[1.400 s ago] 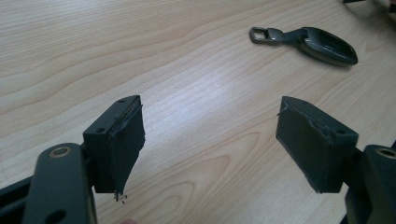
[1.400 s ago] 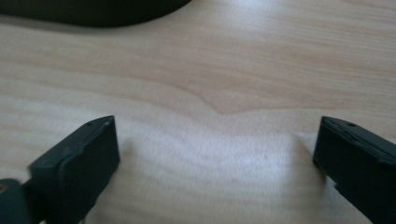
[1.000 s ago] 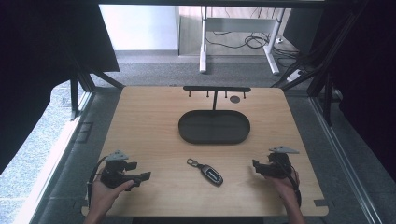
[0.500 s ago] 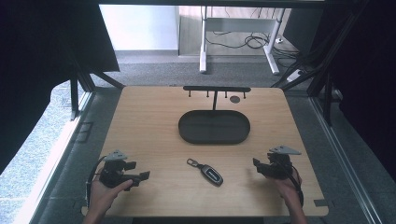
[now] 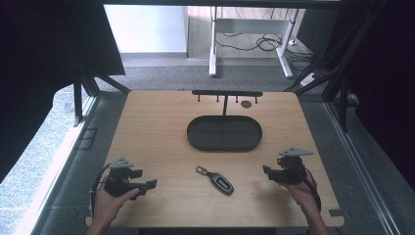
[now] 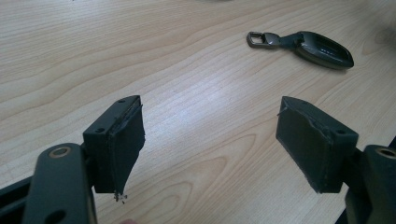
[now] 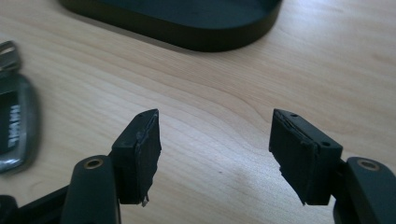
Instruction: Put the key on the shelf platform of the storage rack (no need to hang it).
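The left gripper point(image 6: 210, 140) and right gripper point(image 7: 215, 149) both have their jaws wide apart, holding nothing. The car key point(image 5: 217, 178) lies flat between them, near the front edge. It looks smooth and slippery, so pinch its thick body. Behind sits a dark oval tray point(image 5: 224, 145) on the wooden table point(image 5: 156, 127).

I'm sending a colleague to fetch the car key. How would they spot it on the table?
On the light wooden table, find the dark oval tray at its centre. Just in front of it, on bare wood, lies the dark grey car key fob, the one small flat thing with a metal loop at its end.
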The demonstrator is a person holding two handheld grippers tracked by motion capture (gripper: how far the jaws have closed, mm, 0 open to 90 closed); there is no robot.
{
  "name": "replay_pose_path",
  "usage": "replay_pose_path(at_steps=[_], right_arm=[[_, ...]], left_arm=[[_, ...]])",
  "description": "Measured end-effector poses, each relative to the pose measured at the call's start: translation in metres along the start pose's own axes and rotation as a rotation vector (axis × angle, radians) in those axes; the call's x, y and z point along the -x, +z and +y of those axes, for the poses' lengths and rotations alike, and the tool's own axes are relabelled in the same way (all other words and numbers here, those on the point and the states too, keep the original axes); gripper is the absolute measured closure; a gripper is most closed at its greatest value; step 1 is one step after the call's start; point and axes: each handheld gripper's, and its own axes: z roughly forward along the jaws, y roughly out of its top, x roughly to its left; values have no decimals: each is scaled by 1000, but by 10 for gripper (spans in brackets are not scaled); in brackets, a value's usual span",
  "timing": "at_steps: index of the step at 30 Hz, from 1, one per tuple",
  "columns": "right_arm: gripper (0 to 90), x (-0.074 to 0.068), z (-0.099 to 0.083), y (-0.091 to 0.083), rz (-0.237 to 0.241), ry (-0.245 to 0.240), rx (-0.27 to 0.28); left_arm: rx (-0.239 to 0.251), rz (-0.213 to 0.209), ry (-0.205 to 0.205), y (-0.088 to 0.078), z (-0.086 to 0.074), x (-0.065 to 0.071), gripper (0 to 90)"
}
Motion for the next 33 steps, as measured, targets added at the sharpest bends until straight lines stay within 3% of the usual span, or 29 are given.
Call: replay_pose_path(at_steps=[8,10,22,33], right_arm=[[336,-17,33,-19,62,-112,-68],[336,-20,35,-19,67,-118,-77],[336,-53,65,-2,141,-218,-148],[330,-78,84,12,162,-286,-213]], left_arm=[[-9,-4,4,3,0,1,238],[-8,-3,2,2,0,1,238],[-16,-8,3,4,0,1,238],[-18,-15,6,5,0,2,238]])
